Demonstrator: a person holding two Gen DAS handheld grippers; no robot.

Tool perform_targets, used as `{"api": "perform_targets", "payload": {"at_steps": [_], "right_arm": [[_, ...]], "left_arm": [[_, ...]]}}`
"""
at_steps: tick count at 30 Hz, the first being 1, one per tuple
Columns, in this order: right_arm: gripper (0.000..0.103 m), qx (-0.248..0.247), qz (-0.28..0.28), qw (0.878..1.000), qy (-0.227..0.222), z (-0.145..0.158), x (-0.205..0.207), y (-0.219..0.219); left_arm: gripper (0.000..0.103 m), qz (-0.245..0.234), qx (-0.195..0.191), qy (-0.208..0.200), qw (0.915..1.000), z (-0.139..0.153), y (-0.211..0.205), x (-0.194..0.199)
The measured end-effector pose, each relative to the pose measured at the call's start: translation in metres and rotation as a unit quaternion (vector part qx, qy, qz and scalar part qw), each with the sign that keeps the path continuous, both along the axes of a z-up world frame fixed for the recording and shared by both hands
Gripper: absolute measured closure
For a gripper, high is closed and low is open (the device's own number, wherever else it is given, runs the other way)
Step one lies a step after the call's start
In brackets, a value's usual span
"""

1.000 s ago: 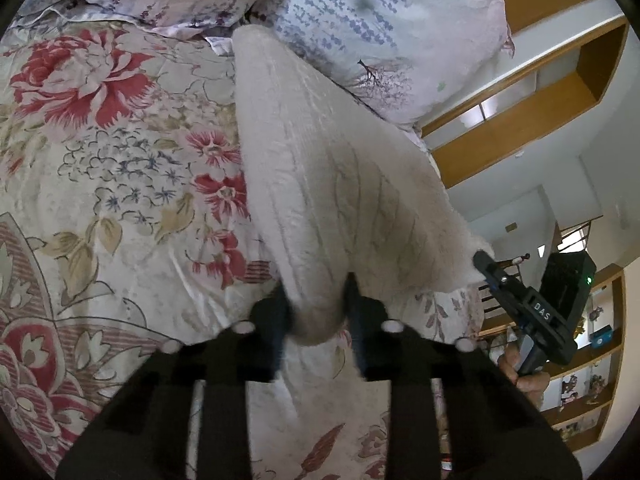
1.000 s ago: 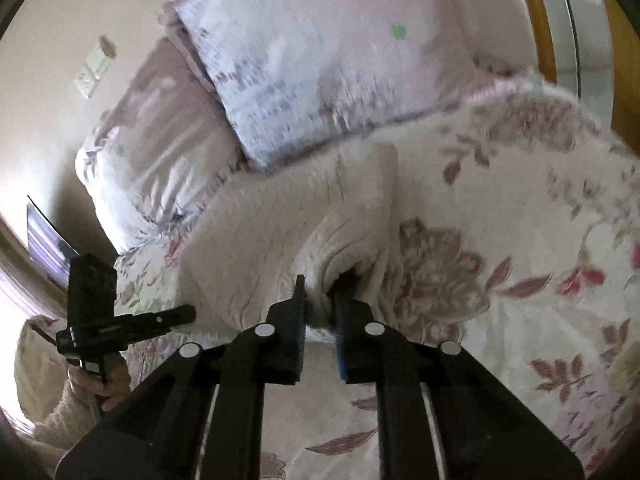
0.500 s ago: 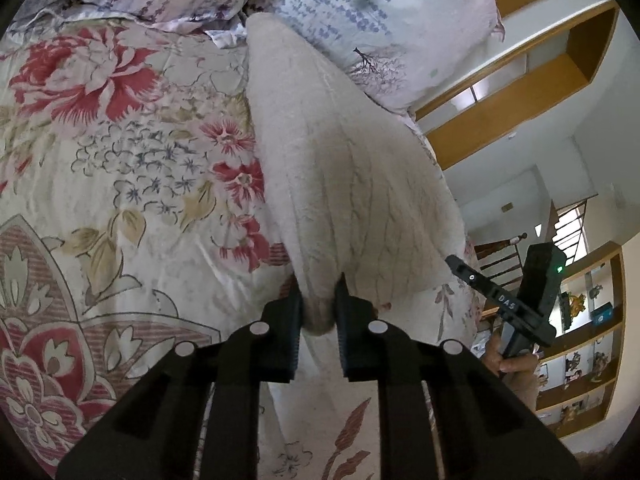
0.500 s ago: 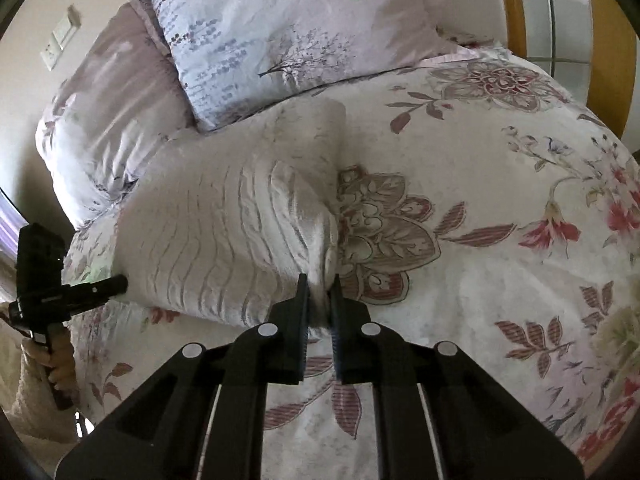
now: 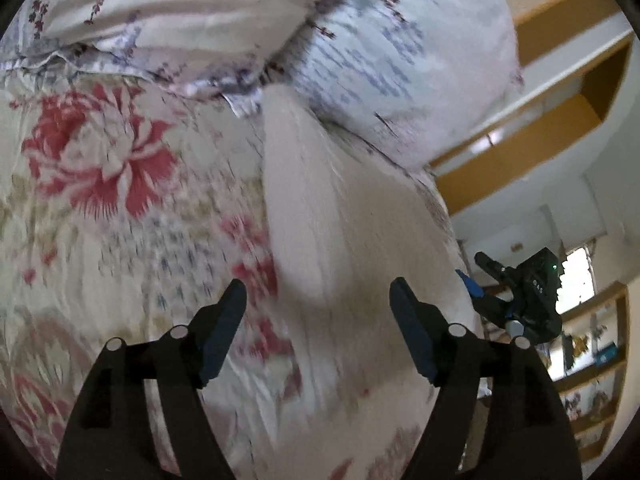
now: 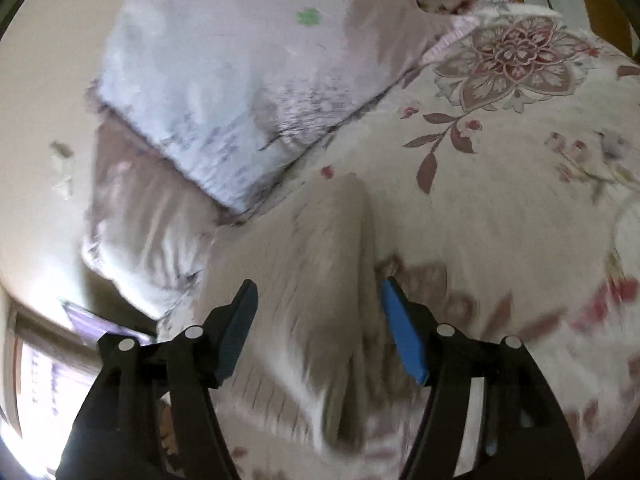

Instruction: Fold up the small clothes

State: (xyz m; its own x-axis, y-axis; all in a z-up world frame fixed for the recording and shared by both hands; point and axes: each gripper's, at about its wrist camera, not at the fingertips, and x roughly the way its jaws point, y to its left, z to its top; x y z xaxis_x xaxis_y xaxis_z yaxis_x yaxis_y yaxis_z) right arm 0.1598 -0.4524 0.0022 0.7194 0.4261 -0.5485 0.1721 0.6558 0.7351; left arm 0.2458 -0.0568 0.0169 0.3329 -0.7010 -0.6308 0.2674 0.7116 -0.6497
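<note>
On the floral bedspread (image 5: pixel 100 240), just below two pale pillows (image 5: pixel 400 60), lies the cream knitted garment (image 5: pixel 340 220), doubled over into a long narrow shape with its far end touching the nearer pillow.

Left gripper (image 5: pixel 316 312): jaws have just been opening and stand spread wide. The near end of the garment sits between the tips but neither pad presses on it. Released.

Right gripper (image 6: pixel 316 304): same story from the other side. Jaws have just been opening and stand apart, the folded edge of the knit (image 6: pixel 320 280) lying between them, untouched as far as I can tell; both views are smeared with motion blur, so a light brush of one pad cannot be ruled out. The right gripper also shows at the edge of the left wrist view (image 5: pixel 520 300), near the garment's far flank.

Judgement: a fold has been laid down and let go; more folding or smoothing likely remains.

Risks from here:
- Thick springy knit may relax and the top layer creep open once nothing pins it.
- A fingertip snagging the loose stitches on withdrawal would drag the fold askew.
- The soft, uneven bed gives no firm backing, so any press to flatten could shift the layers sideways.
- The far end crowding the pillow may bunch on a further fold.
</note>
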Motion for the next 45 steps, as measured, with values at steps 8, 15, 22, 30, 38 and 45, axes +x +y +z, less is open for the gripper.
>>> {"api": "perform_targets", "payload": {"at_steps": [8, 15, 22, 30, 38, 45], "right_arm": [[0.072, -0.019, 0.011, 0.999, 0.028, -0.015, 0.05, 0.01], [0.094, -0.187, 0.009, 0.975, -0.117, 0.053, 0.033, 0.041], [0.093, -0.208, -0.008, 0.977, 0.036, -0.007, 0.07, 0.024], [0.055, -0.132, -0.014, 0.991, -0.003, 0.013, 0.033, 0.008], [0.069, -0.096, 0.029, 0.995, 0.005, -0.003, 0.001, 0.018], [0.09, -0.118, -0.003, 0.992, 0.034, -0.025, 0.005, 0.016]], "left_arm": [[0.028, 0.011, 0.01, 0.013, 0.9998, -0.009, -0.015, 0.024], [0.028, 0.008, 0.018, 0.003, 0.9998, -0.007, -0.022, 0.027], [0.026, 0.002, 0.016, 0.006, 0.9999, -0.01, -0.028, 0.027], [0.026, -0.005, 0.005, 0.003, 1.0, -0.001, -0.02, 0.021], [0.026, -0.016, 0.006, 0.006, 0.9998, 0.002, -0.022, 0.014], [0.026, -0.024, 0.017, 0.01, 0.9995, 0.001, -0.028, 0.012]]}}
